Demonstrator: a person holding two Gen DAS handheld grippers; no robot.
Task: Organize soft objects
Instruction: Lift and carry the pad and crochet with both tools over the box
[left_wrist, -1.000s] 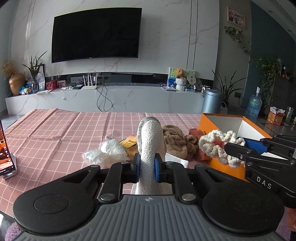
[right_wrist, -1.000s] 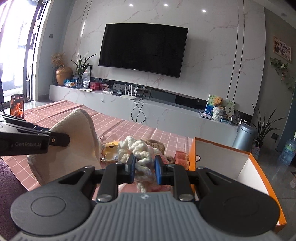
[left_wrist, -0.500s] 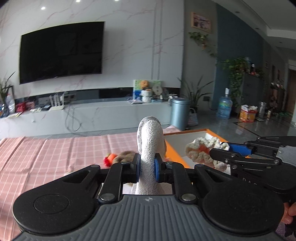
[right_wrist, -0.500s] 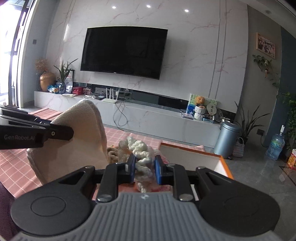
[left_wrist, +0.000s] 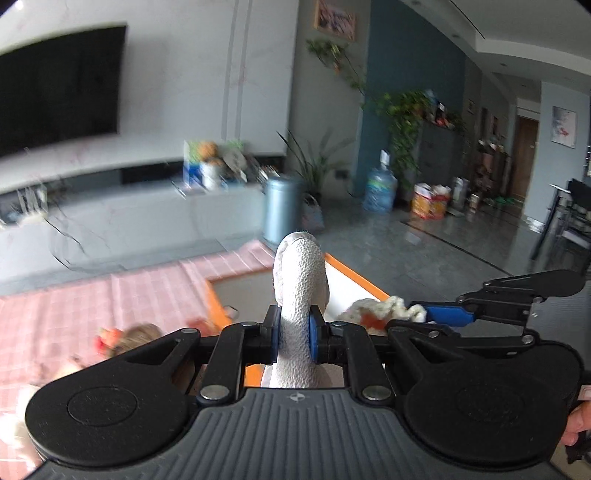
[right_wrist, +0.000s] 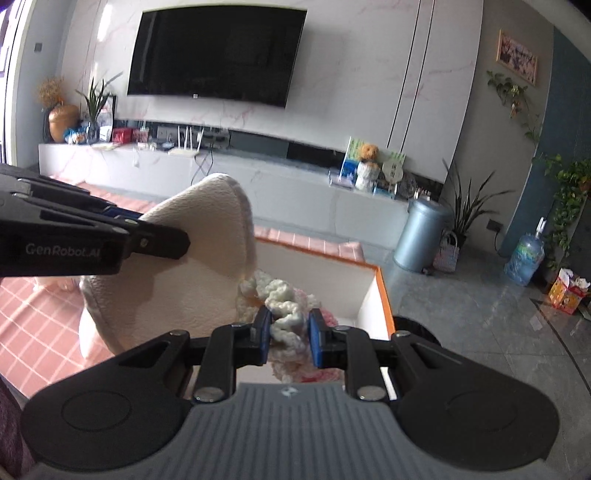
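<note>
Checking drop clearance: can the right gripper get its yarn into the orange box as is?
Probably yes. The right gripper holds the yarn over the open box, nothing beneath but white floor. The left gripper's plush hangs close on the left, possibly brushing.

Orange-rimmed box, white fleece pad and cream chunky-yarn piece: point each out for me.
Orange-rimmed box (right_wrist: 382, 295): right wrist view, its orange right-hand rim.
White fleece pad (left_wrist: 301, 280): left wrist view, folded top above the left gripper's jaws.
Cream chunky-yarn piece (right_wrist: 282, 291): right wrist view, loops just ahead of the right gripper's jaws.
</note>
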